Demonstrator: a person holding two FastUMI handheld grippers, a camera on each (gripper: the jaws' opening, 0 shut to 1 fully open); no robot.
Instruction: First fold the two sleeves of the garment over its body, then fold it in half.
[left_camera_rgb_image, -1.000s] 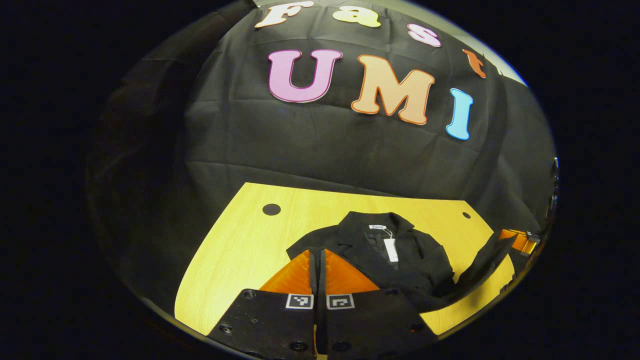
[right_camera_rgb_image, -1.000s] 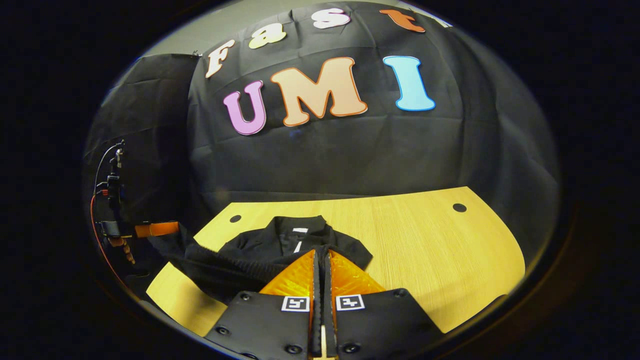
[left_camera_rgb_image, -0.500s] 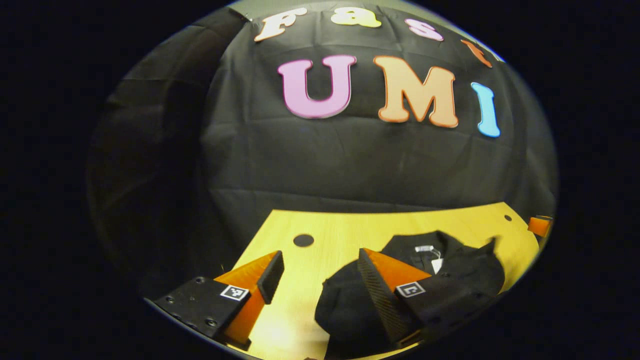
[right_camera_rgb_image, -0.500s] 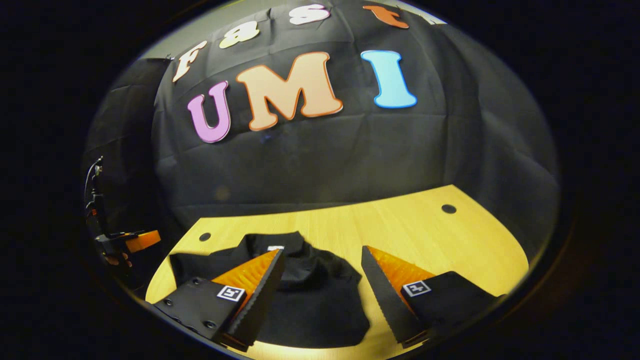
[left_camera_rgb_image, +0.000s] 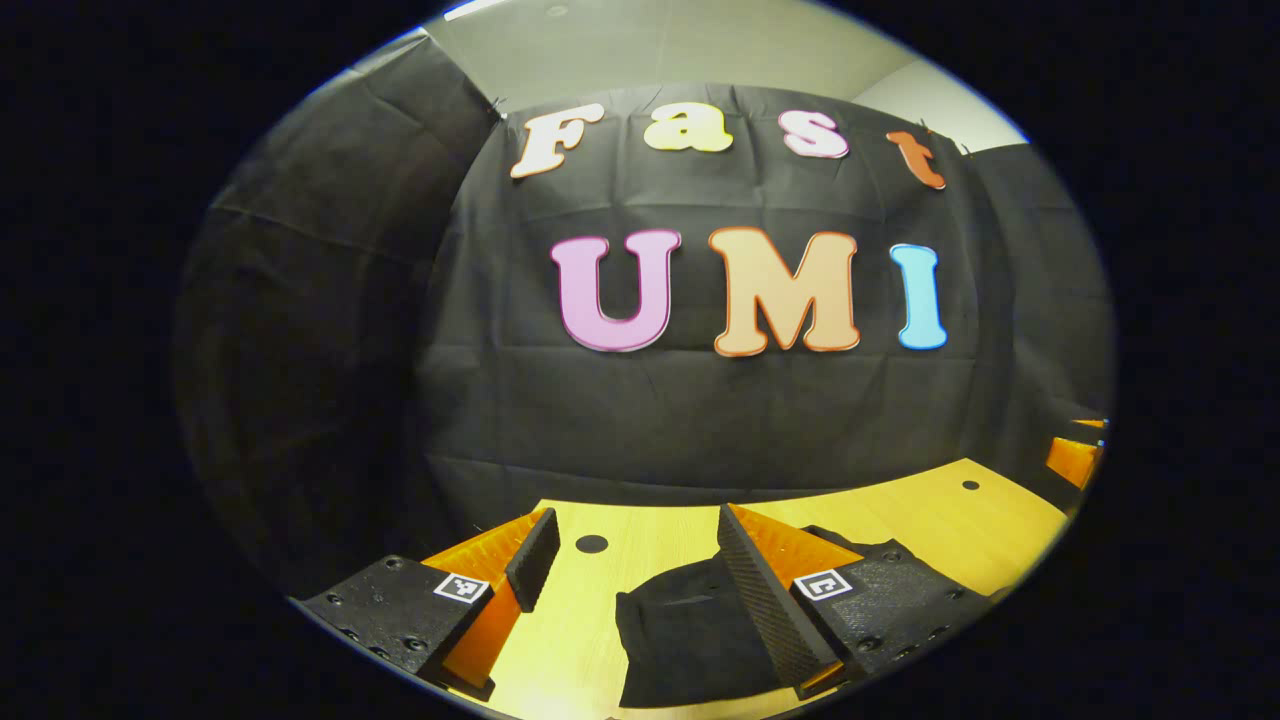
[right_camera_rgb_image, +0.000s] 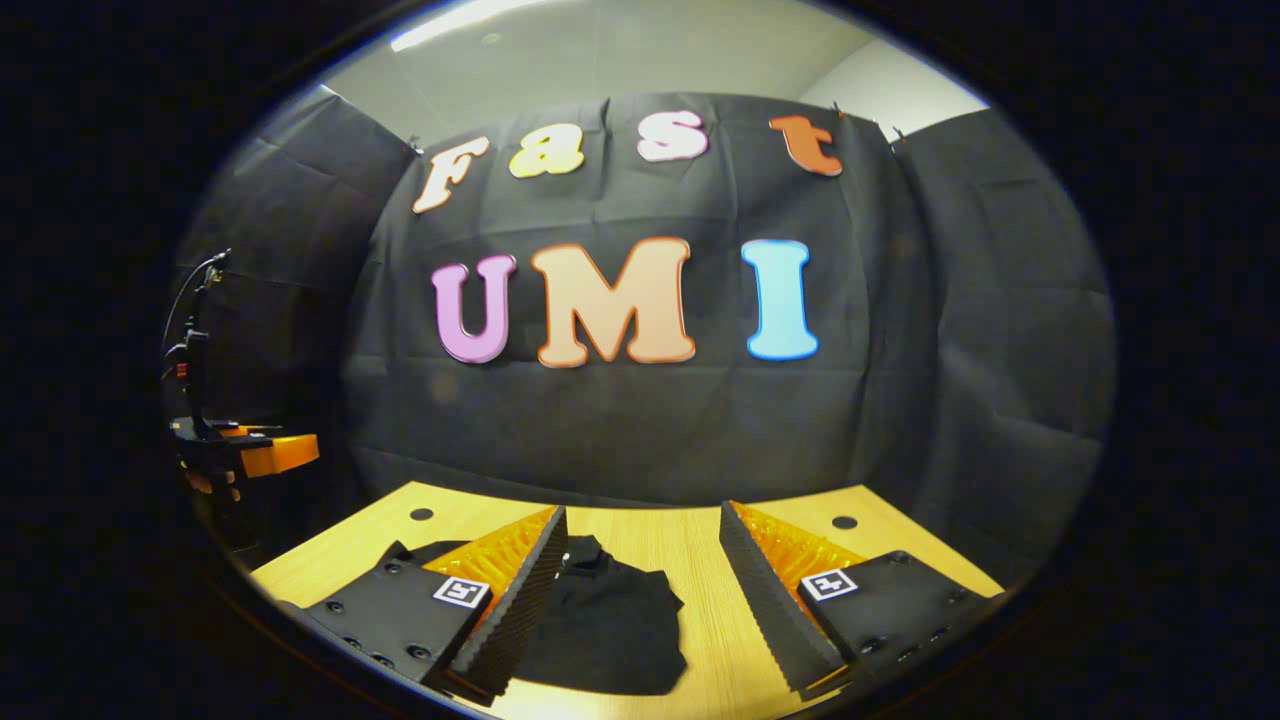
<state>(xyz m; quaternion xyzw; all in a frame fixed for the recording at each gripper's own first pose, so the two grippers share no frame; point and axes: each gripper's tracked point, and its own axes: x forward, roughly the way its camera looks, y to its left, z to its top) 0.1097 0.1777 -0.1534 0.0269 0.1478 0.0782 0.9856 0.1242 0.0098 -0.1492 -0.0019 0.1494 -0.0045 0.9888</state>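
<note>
The black garment (left_camera_rgb_image: 690, 630) lies folded into a compact heap on the yellow wooden table (left_camera_rgb_image: 650, 545). In the left gripper view my left gripper (left_camera_rgb_image: 635, 560) stands open above the table, the garment under and beside its right-hand finger. In the right gripper view the same garment (right_camera_rgb_image: 610, 625) rests between the spread fingers of my right gripper (right_camera_rgb_image: 640, 560), which is open and raised off the cloth. At the far left of that view the left gripper (right_camera_rgb_image: 265, 455) hangs in a person's hand. An edge of the right gripper (left_camera_rgb_image: 1075, 460) peeks in at the far right of the left gripper view.
The table carries round dark holes (left_camera_rgb_image: 592, 544) (right_camera_rgb_image: 845, 522) near its back corners. Black cloth walls close off the back and sides. Bare wood (right_camera_rgb_image: 720, 640) lies to the right of the garment. A stand with cables (right_camera_rgb_image: 190, 360) rises at the left.
A second ago both grippers were shut on the garment; they then opened and let it drop folded. Both have since lifted and tilted up, away from the cloth.
</note>
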